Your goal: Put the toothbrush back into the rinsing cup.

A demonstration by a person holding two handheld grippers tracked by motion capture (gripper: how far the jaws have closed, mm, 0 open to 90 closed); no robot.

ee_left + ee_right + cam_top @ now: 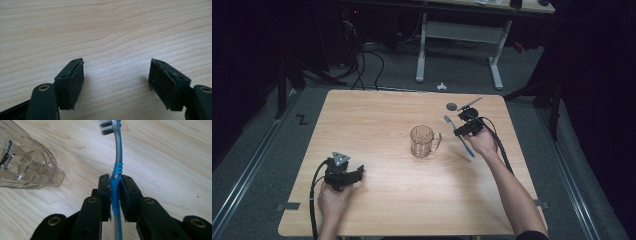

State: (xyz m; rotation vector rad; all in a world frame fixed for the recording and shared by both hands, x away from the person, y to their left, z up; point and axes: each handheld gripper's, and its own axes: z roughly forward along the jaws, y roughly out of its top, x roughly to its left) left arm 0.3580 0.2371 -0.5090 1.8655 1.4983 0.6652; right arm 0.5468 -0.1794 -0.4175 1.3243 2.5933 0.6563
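Observation:
A blue and grey toothbrush (117,167) is clamped by its handle between the pads of my right gripper (115,182), bristle head pointing away. In the high view that right gripper (464,131) is held above the table's right side, the toothbrush (470,149) slanting down past the hand. A clear glass mug (423,141) with a handle stands mid-table, just left of it; the mug (25,167) fills the left of the right gripper view. My left gripper (356,175) rests low at the front left, jaws wide apart over bare wood (116,75).
The wooden table (377,115) has a small dark round disc (452,106) near its back right corner. Behind the table, on the grey floor, stand a white desk frame (459,35) and tangled cables (362,60).

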